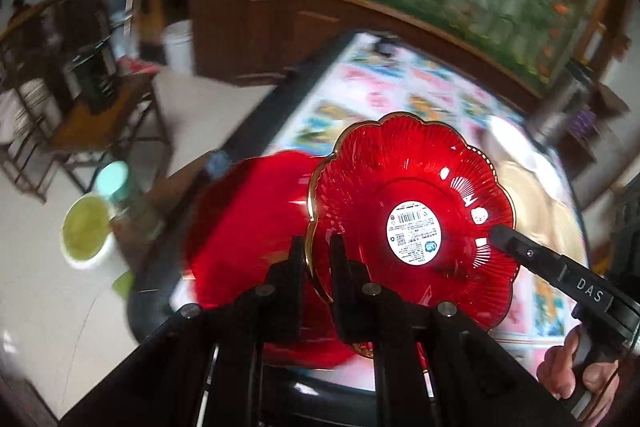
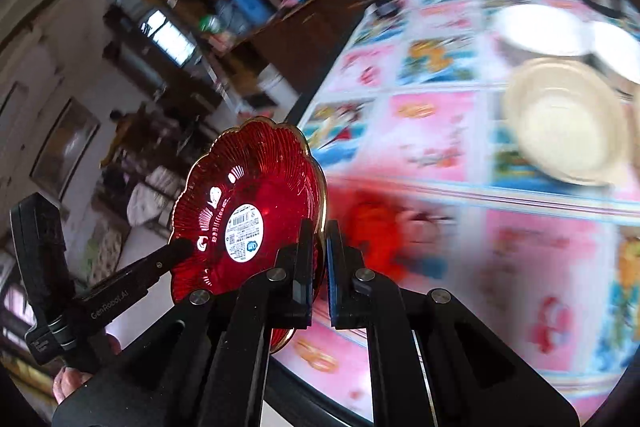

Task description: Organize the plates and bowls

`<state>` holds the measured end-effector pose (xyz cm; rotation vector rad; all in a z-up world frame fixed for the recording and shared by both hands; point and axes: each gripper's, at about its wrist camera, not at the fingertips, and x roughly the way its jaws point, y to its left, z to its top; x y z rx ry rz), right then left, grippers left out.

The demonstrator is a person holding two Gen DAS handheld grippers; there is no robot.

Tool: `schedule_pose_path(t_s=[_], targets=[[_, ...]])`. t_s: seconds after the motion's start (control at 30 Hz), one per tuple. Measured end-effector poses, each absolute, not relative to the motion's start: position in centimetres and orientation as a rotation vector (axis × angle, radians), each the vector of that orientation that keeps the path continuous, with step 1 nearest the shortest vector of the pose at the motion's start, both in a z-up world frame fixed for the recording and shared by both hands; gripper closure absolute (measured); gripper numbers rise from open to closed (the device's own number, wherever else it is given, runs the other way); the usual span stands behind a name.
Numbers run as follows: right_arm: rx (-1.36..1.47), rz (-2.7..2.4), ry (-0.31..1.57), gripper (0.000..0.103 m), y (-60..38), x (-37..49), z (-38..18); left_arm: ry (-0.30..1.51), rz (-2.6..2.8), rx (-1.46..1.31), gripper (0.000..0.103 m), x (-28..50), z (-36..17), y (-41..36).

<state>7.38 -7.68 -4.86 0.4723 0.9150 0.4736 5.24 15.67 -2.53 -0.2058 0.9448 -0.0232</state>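
Observation:
A red scalloped glass plate [image 1: 412,211] with a gold rim and a white sticker is held up above the table, tilted. My left gripper [image 1: 318,251] is shut on its near rim. My right gripper [image 2: 320,239] is shut on the opposite rim of the same plate [image 2: 248,211]; its finger also shows in the left wrist view [image 1: 532,255]. A second red plate [image 1: 248,227] lies blurred on the table just below and to the left. A cream plate [image 2: 560,123] and white bowls [image 2: 540,31] sit farther back on the table.
The table [image 2: 440,131] carries a pink and blue cartoon-patterned cloth. A jar with a green lid [image 1: 116,183] and a yellow-green bowl [image 1: 86,227] are at the left by the table's edge. Chairs [image 1: 92,115] and a wooden cabinet [image 1: 280,27] stand beyond.

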Motion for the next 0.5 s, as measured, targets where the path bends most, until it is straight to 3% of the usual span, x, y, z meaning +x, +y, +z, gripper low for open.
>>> schedule_pose_path(t_s=[0.2,0.5], targets=[[0.369,0.497,0.998,0.097,-1.4,10.3,-7.2,1.014,0.065,-0.245,0.091,6.4,-5.7,19.4],[0.253,0.444,1.059,0.094,1.7,11.5,-10.2,1.079,0.126,-0.137,0.088,7.3,-8.2,19.1]])
